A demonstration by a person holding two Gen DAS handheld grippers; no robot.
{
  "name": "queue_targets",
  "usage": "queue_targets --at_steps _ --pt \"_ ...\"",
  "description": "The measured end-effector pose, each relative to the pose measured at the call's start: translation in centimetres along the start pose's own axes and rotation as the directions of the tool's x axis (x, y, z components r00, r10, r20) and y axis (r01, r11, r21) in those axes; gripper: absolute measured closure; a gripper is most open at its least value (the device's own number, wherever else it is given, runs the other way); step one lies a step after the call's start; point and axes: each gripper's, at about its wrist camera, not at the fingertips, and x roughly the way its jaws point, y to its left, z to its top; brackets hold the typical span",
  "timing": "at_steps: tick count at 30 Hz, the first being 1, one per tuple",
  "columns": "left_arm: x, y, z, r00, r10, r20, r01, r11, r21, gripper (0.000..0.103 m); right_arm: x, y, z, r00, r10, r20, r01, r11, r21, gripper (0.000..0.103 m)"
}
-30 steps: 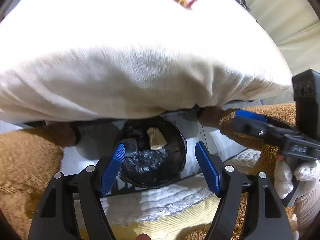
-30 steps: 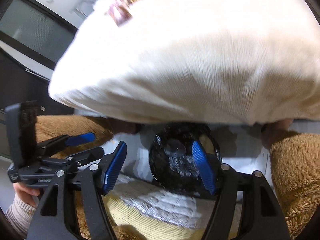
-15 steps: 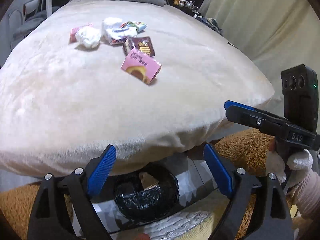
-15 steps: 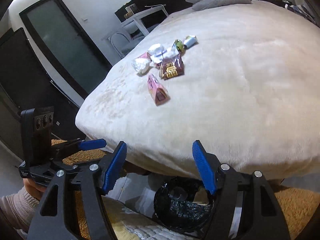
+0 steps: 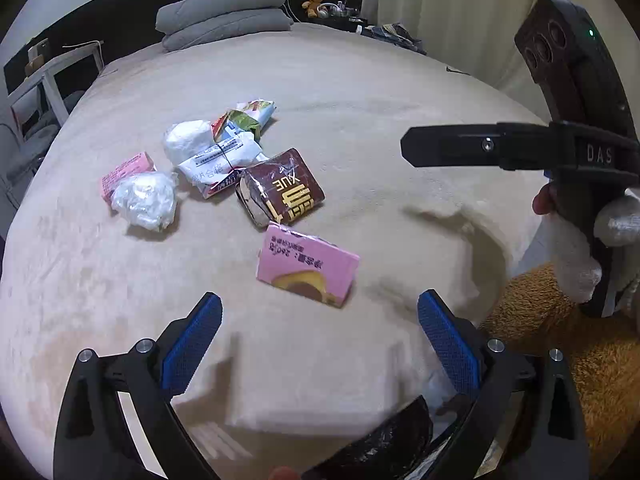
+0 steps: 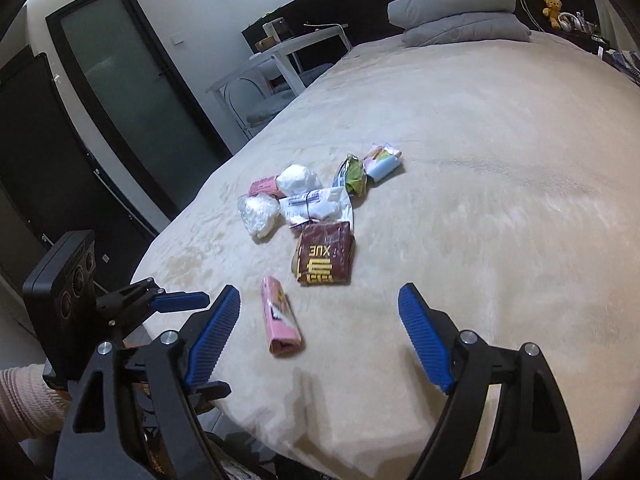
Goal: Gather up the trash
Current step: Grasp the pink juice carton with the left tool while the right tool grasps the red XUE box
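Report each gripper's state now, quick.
Left gripper: open, jaws have just been opening, nothing between them.
Right gripper: open, jaws have just been opening, empty; the pink rectangular carton lies on the bed below, unheld.

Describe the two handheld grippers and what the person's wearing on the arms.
Both grippers, left and right, are black frames with silver bolts and ribbed blue pads on the fingers. Each carries a black camera block with round lenses; the right one shows a green light and "DAS" lettering. Sleeve: ribbed pink knit.
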Motion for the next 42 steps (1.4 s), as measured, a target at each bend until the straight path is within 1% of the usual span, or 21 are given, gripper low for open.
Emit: queue_targets --at_steps 3,6,8,9,12,15,19,27,31,34,37,39,41,42 --pt "1.6 0.9 0.9 0.999 -0.021 -0.026 0.021 1.000 0.010 0.008 0.9 -0.6 1.1 1.000 0.007 0.001 -0.007 1.000 0.010 0.022" --pt "3.0 1.1 1.4 0.999 -0.036 -0.040 0.037 0.999 0.018 0.009 1.3 -0.9 1.4 1.000 0.020 0.000 -0.020 1.000 0.021 0.022" --pt "3.8 1.1 1.4 0.997 -0.048 -0.056 0.049 0.999 0.022 0.029 1.6 -1.0 1.5 1.000 0.022 -0.007 -0.022 0.999 0.025 0.022" --pt "4.2 1.1 1.4 0.997 -0.039 -0.067 0.040 0.999 0.025 0.041 1.7 -1.1 1.6 1.000 0.022 -0.008 -0.022 0.999 0.025 0.022" --pt "4.0 1.2 1.1 0.998 -0.040 -0.054 0.042 0.999 0.027 0.041 1.8 -1.3 1.6 1.000 0.015 -0.005 -0.015 0.999 0.030 0.022" --pt "3.3 1.4 0.8 0.999 -0.021 -0.037 0.021 1.000 0.017 0.042 2.5 -1.8 1.5 1.000 0.004 -0.018 -0.004 0.999 0.054 0.022" --pt "1.9 2.3 0.0 1.000 -0.015 -0.016 0.015 0.999 -0.035 0.042 3.6 -1.3 1.7 0.999 -0.012 -0.031 0.013 0.999 0.047 0.022" --pt "-0.9 4.9 -1.4 0.999 0.039 0.020 -0.036 0.990 -0.135 0.042 7.0 0.2 2.3 0.996 -0.055 -0.066 0.057 0.998 0.034 0.022" --pt "-2.2 5.9 -1.5 0.998 0.056 0.041 -0.049 0.986 -0.160 0.042 8.9 1.3 2.6 0.993 -0.088 -0.084 0.089 0.996 0.016 0.022" --pt "-2.7 6.2 -1.7 0.996 0.068 0.052 -0.059 0.984 -0.166 0.042 10.0 2.3 2.7 0.987 -0.140 -0.082 0.139 0.990 -0.022 0.022" --pt "-3.3 6.7 -2.2 0.996 0.070 0.057 -0.058 0.980 -0.189 0.042 11.3 2.6 2.5 0.979 -0.176 -0.100 0.174 0.984 -0.025 0.022" --pt "-3.1 7.3 -1.9 0.996 0.074 0.053 -0.062 0.977 -0.204 0.042 11.9 3.0 2.4 0.974 -0.204 -0.102 0.200 0.979 -0.047 0.022" --pt "-3.0 7.6 -2.1 0.996 0.075 0.048 -0.063 0.974 -0.219 0.042 12.5 3.0 2.2 0.966 -0.232 -0.111 0.227 0.972 -0.054 0.025" --pt "-2.9 7.8 -2.3 0.997 0.070 0.042 -0.059 0.972 -0.229 0.042 12.8 2.9 2.2 0.963 -0.241 -0.123 0.237 0.970 -0.050 0.035"
